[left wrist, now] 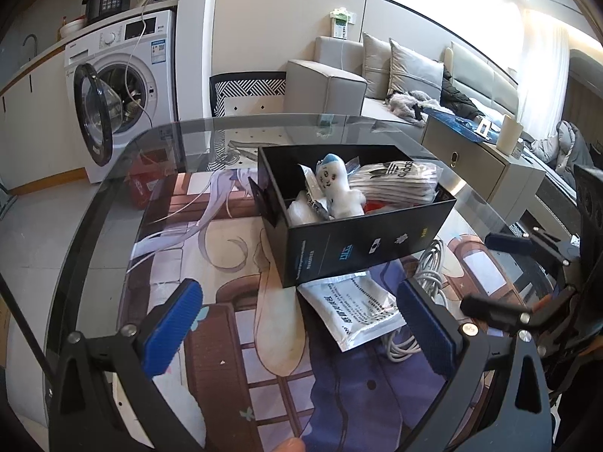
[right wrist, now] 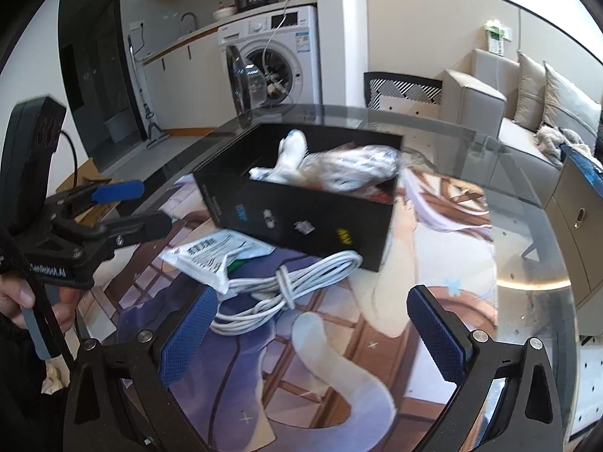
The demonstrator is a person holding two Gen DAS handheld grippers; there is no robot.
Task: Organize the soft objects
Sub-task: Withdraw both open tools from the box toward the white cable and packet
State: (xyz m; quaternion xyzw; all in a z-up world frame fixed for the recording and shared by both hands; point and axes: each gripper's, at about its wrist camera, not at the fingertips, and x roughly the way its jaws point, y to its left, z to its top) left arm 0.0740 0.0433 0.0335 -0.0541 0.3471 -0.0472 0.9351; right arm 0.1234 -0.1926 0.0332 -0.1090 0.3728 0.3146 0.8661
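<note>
Soft things first: they sit piled in the black box (left wrist: pixel 361 241), which rests on the printed mat (left wrist: pixel 233 339) covering the glass table (left wrist: pixel 113 173). Inside the box, a bagged bundle of socks (left wrist: pixel 399 182) fills the right side, and a white-and-blue plush (left wrist: pixel 335 184) leans upright beside it in the middle, touching the bag. One soft item is outside: a flat white packet (left wrist: pixel 354 309) lies on the mat just in front of the box, one corner tucked under the box's near edge. A coiled white cable (right wrist: pixel 279 293) lies beside the packet, touching it.

Now the claws. The left gripper (left wrist: pixel 301 327) hovers over the mat with its blue pads spread wide, nothing between them; the packet lies just ahead of it, close to the right-hand pad. The right gripper (right wrist: pixel 312 327) is spread wide too, empty, with the cable coil just beyond its left pad and the box farther ahead. The right view is blurred around the box, so the contents there read only as pale shapes.
</note>
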